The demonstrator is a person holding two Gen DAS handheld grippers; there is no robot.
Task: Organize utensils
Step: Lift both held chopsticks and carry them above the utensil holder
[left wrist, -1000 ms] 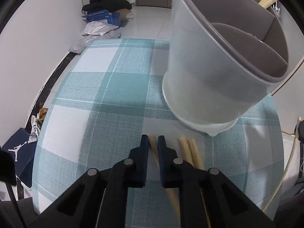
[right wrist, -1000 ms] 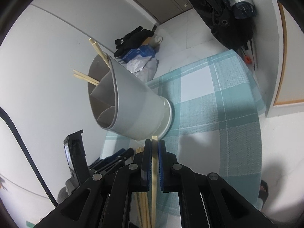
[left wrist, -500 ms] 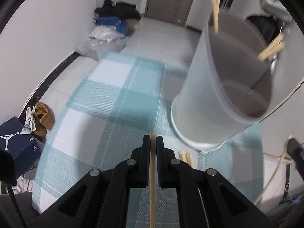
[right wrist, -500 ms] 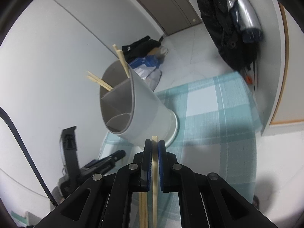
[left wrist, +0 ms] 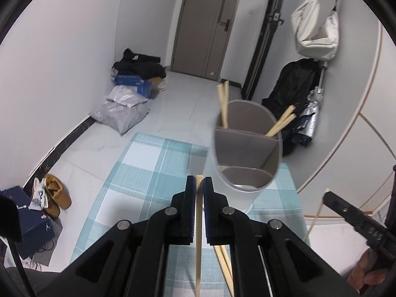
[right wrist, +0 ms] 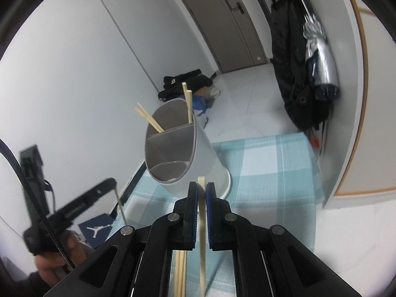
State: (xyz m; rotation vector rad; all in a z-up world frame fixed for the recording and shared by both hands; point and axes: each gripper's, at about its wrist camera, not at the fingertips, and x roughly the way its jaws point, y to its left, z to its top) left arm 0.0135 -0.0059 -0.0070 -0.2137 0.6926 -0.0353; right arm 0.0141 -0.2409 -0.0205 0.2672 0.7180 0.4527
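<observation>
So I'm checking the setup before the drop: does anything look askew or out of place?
Loose chopsticks lie on the checked cloth below the grippers, not yet in the holder. The holder appears tilted, though the fisheye may cause that. Nothing looks spilled or damaged.

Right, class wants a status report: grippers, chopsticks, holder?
Left gripper shut on chopstick. Right gripper likewise. Holder ahead, four chopsticks in. Nothing blocking.

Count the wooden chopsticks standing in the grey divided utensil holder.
4, all inside the grey divided utensil holder: one pair of wooden chopsticks leans at the rear left of its back compartment, another pair leans out to the right. Shorter ones could be hidden inside.
</observation>
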